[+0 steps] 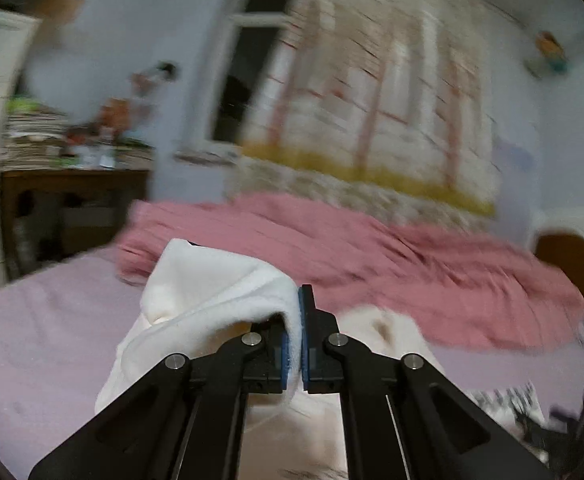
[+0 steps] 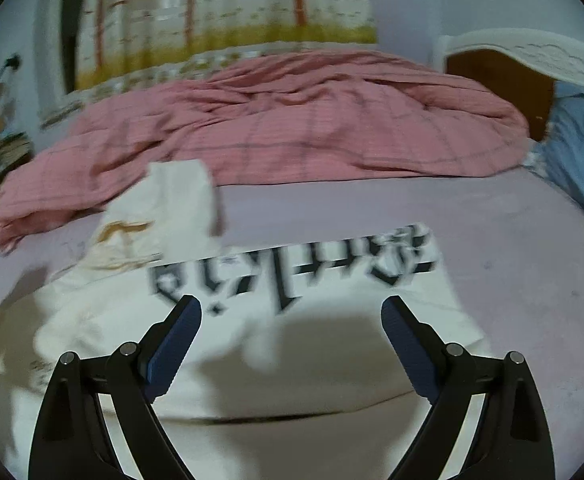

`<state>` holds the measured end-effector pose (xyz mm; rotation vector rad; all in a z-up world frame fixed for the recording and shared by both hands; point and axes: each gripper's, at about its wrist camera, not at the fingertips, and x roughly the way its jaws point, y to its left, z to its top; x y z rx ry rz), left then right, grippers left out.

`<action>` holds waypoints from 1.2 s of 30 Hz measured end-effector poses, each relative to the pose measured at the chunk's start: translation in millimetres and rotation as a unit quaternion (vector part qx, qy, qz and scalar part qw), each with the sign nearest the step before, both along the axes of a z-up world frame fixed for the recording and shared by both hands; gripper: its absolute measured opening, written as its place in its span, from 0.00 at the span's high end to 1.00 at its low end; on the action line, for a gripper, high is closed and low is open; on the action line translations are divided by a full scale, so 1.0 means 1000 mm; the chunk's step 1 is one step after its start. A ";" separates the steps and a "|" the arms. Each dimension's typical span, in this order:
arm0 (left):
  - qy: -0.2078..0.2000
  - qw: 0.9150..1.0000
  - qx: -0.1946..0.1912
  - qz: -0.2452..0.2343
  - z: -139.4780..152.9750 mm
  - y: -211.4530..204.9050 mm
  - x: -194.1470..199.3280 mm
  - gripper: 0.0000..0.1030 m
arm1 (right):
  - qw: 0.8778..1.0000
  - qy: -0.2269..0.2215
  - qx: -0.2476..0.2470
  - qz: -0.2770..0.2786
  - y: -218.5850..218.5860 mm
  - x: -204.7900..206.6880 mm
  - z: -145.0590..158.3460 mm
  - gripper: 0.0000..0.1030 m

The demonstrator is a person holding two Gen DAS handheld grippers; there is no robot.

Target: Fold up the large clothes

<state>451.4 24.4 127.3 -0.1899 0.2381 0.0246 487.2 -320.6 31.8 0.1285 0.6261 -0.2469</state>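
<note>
The left gripper point(image 1: 300, 320) is clamped on a fold of the white garment point(image 1: 212, 284), which drapes over its left finger and hangs down to the bed point(image 1: 40, 320). The right gripper point(image 2: 292, 308) stands wide apart, holding nothing, just above the garment's point(image 2: 299, 360) flat part. Large black characters point(image 2: 292, 272) lie just ahead of its fingertips, too blurred to read. A pink blanket point(image 2: 292, 120) lies farther ahead.
</note>
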 end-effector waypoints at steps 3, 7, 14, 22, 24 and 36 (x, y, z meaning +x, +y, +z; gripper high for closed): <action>0.083 0.994 -0.001 -0.065 -0.045 -0.045 0.033 0.97 | 1.000 -0.014 0.003 -0.017 -0.010 -0.006 0.010 0.10; 0.173 0.979 0.029 -0.104 -0.118 -0.079 0.060 0.96 | 0.999 -0.034 0.007 0.004 -0.008 -0.015 0.024 0.10; 0.160 0.972 0.091 -0.146 -0.109 -0.101 0.021 0.47 | 1.000 -0.009 -0.005 0.006 -0.001 -0.005 0.010 0.10; 0.073 0.992 0.039 -0.094 -0.063 -0.002 -0.041 0.25 | 0.999 -0.028 -0.017 0.031 0.016 -0.013 0.015 0.10; 0.055 0.997 0.035 -0.035 -0.054 0.031 -0.037 0.25 | 0.997 -0.039 -0.022 0.058 0.030 -0.017 0.018 0.10; 0.271 0.956 -0.093 0.068 -0.143 0.156 0.050 0.27 | 0.936 0.006 -0.048 0.349 0.228 -0.032 0.034 0.12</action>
